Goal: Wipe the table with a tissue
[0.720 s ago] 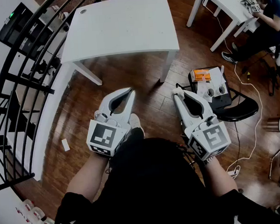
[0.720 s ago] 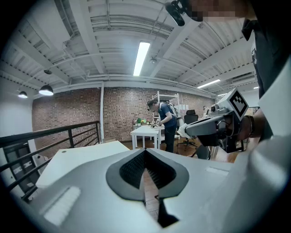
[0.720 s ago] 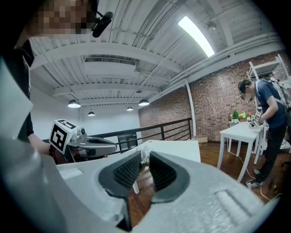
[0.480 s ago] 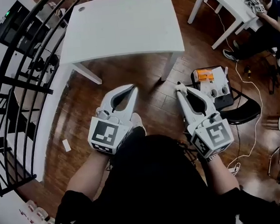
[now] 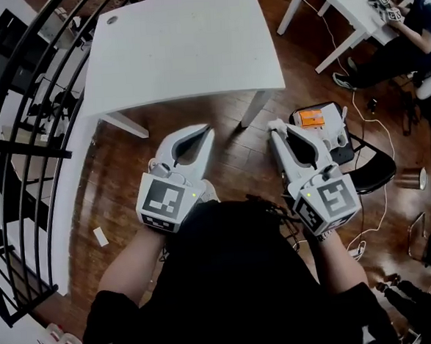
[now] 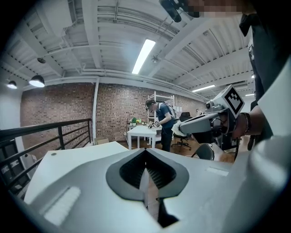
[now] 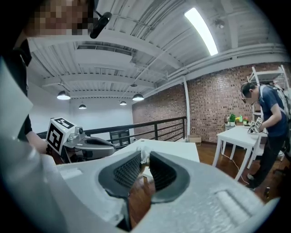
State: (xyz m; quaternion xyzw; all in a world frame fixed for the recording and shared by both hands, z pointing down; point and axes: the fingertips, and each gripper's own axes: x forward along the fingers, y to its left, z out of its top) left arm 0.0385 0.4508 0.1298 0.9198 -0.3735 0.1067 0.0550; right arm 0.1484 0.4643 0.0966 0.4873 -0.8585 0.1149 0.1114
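Quick comparison with roughly half a second back: the white tabletop (image 5: 185,52) is seen bigger and nearer in the head view. Its near edge is now found just ahead of the tips of the left hand-held gripper (image 5: 206,131) and the right hand-held gripper (image 5: 275,130). Their pose against the body is hardly changed, so it's the whole person that's been brought closer. That's read as the approach being nearly done, with no wiping started yet. Both are held over the wooden floor (image 5: 128,188), short of the edge, and the surface isn't touched by anything.

The tissue (image 7: 144,153) is pinched at the very tip of the right one. The jaws are closed down on it and only a small white wad is left poking out. The left one is closed too, tips brought together, and nothing is seen between them in its own view.

Stuff that can't be sorted out:
- How much tissue is actually there can't be judged, since most of it is swallowed by the jaws.
- The far edge of the tabletop is cut off at the top of the head view.
- No spill or dirt can be picked out on it.
- A small round mark (image 5: 111,20) is noticed near the far left corner, but whether it's a hole or a stain can't be told.
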